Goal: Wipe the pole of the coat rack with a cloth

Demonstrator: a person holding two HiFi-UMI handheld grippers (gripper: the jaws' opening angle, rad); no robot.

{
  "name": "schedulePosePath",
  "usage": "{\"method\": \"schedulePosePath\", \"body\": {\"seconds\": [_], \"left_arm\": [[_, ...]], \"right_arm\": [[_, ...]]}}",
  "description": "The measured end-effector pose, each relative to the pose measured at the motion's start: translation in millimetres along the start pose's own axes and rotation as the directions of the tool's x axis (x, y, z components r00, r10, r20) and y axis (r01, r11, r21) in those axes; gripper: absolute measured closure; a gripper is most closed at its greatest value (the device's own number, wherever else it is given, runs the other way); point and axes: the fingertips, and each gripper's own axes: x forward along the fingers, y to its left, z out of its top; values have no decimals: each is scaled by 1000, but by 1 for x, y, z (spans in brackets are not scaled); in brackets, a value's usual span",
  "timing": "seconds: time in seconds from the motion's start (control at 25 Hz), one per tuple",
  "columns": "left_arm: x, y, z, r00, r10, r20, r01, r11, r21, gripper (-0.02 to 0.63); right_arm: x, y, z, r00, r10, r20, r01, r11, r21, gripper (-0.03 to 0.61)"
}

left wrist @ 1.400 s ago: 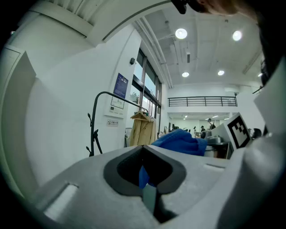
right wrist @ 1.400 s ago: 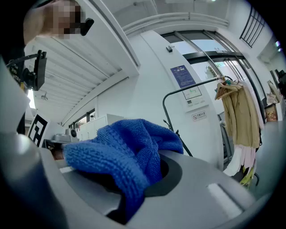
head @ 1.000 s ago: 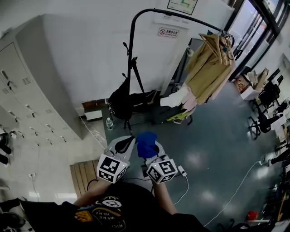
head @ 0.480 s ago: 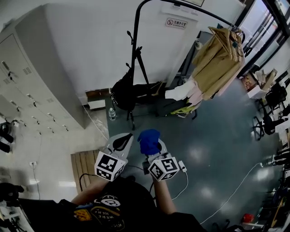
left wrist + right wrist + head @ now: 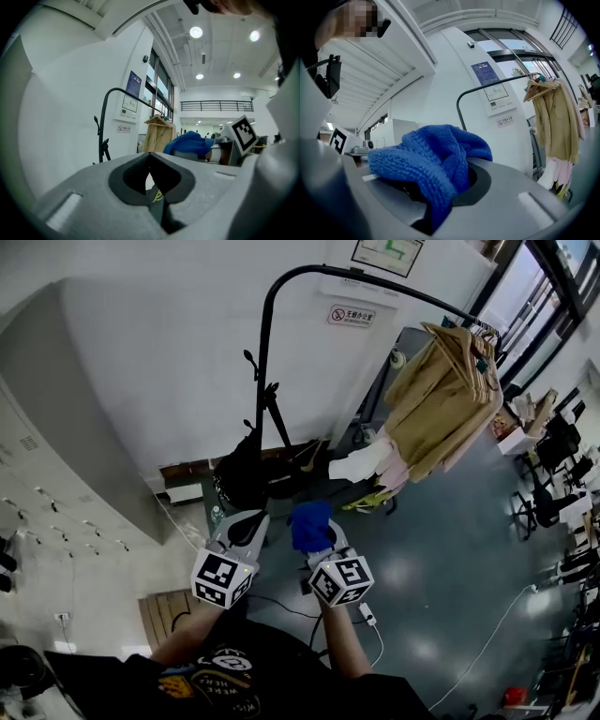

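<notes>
The right gripper (image 5: 317, 540) is clenched on a bunched blue knitted cloth (image 5: 310, 524). In the right gripper view most of the cloth (image 5: 431, 159) bulges up and over the grey jaws, with only a fold pinched down in the slot. The left gripper (image 5: 247, 529) sits just beside it, and in its own view its jaws (image 5: 154, 192) are pressed together with nothing between them. Both grippers are held low in front of the person, well apart from the tall black metal pole of the coat rack (image 5: 262, 362). The pole rises ahead of them beside the white wall and arches over to the right, so the wiping looks not yet begun. Tan coats (image 5: 441, 381) hang in a cluster at the far end of that arch, and a black bag (image 5: 239, 470) slumps against the splayed legs at the foot of the pole. The likeliest trouble is the cloth: held by so little, it could drag free if pressed hard along the pole. The rack may also sway or tip under a sideways push, since the coats load one end. A white cable (image 5: 375, 626) on the grey floor could catch a foot on the way in.
</notes>
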Motion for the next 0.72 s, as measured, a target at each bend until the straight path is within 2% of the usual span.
{"method": "schedulePosePath", "body": {"seconds": [0.2, 0.32, 0.48, 0.72], "left_arm": [[41, 79, 33, 1000, -30, 6, 30, 999, 26, 612], [57, 116, 53, 999, -37, 23, 36, 999, 38, 612], [75, 143, 66, 999, -28, 37, 27, 999, 27, 612], [98, 170, 65, 998, 55, 41, -55, 998, -9, 612]], "right_arm": [[105, -13, 37, 999, 28, 41, -27, 999, -29, 549], [165, -28, 80, 996, 31, 89, -25, 997, -66, 549], [237, -52, 178, 980, 54, 192, -27, 990, -142, 549], [297, -91, 342, 931, 49, 362, 66, 952, -299, 549]]}}
